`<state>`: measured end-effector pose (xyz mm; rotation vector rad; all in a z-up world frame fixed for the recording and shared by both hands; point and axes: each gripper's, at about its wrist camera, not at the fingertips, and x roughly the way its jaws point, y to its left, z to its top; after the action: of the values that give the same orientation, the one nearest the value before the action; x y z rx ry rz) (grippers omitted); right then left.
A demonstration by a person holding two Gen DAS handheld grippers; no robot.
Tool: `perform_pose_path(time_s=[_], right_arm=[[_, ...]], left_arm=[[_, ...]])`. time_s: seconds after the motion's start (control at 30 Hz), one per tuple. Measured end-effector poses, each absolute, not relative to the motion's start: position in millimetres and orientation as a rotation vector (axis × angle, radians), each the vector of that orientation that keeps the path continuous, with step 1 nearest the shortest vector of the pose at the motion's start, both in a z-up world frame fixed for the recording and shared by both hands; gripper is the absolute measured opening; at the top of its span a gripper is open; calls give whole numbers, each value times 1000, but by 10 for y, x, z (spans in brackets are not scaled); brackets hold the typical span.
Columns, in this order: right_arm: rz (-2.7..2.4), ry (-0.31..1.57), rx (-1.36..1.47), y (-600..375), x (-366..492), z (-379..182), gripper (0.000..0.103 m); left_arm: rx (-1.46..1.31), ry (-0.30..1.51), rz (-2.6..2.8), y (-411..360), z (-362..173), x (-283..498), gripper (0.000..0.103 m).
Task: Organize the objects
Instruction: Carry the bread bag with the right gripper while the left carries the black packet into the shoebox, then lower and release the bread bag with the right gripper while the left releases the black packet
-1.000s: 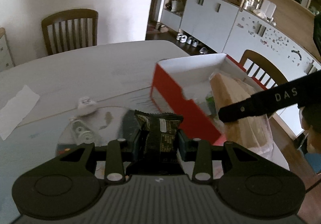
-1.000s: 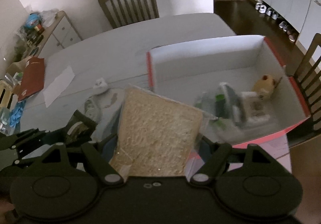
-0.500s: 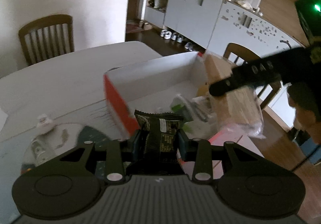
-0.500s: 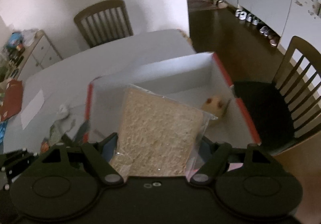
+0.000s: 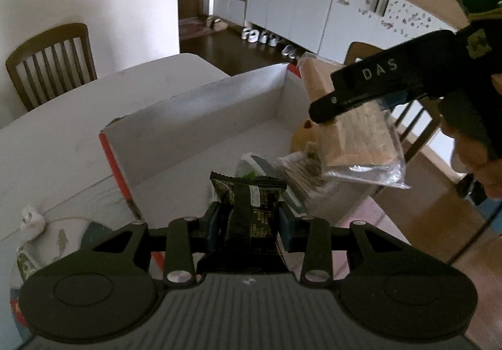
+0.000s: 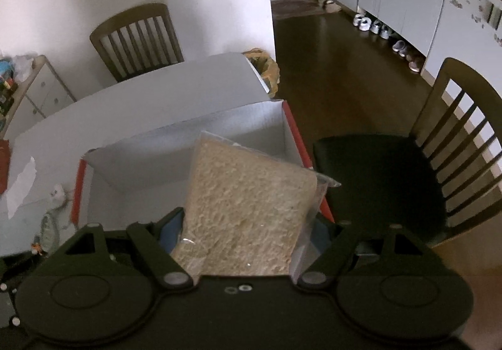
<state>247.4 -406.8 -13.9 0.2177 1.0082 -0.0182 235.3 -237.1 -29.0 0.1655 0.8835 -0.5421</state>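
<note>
2 hand-held grippers are in view, each clamped on 1 item. The left hand-held gripper (image 5: 248, 221), at lower centre of the left wrist view, has its 2 blue-padded fingers pressed against the sides of 1 dark snack packet (image 5: 249, 205), which stands upright between them over the near edge of the box (image 5: 200, 111). The box is 1 open carton with white inner walls and a red outer rim, resting on the pale table (image 5: 78, 117) and filling the middle of that frame.

The right hand-held gripper (image 6: 244, 234), at lower centre of the right wrist view, is closed on 1 clear bag of sliced bread (image 6: 248, 212); the bag rises up and slightly right from the jaws, above the box (image 6: 188, 142). In the left wrist view the same bag of bread (image 5: 357, 136) hangs at centre right, held over the far right end of the box by that black hand-held gripper (image 5: 351, 95), with the person's hand (image 5: 480, 161) at the right edge.

Inside the box, below the bread, lie several wrapped items; I can make out 1 green-and-white packet (image 5: 251, 164) and 1 tan rounded object (image 5: 301, 139), the rest being too blurred to count.

2 wooden chairs show in the right wrist view: 1 at upper left behind the table (image 6: 138, 39), 1 at right (image 6: 439, 155). 1 small white object (image 5: 31, 221) lies on the table at lower left of the left wrist view.
</note>
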Motion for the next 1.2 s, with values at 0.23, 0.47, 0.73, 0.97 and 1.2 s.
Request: perform_pose_path(time_s=[0.23,0.47,0.73,0.97,1.2], right_arm=[[12,1032,192,-3958,2673,-289,79],[42,1066,136,-3828,2727,-507,78],[77,1057,94,-3738,2698,-603,78],[73,1073,141,-3811,2714,-641,80],[62,1091,201,-3930,2714,-662,81]], left_arm=[[197,911,-457,-2529,-470,2664,36],[286,946,-451,-2705,-676,2759,36],[320,993,-463,-2813,-831,2785,36],[295,1062,-459,-2771,-924,2859,37],[261,1079,-444,-2694,-911,2875,63]])
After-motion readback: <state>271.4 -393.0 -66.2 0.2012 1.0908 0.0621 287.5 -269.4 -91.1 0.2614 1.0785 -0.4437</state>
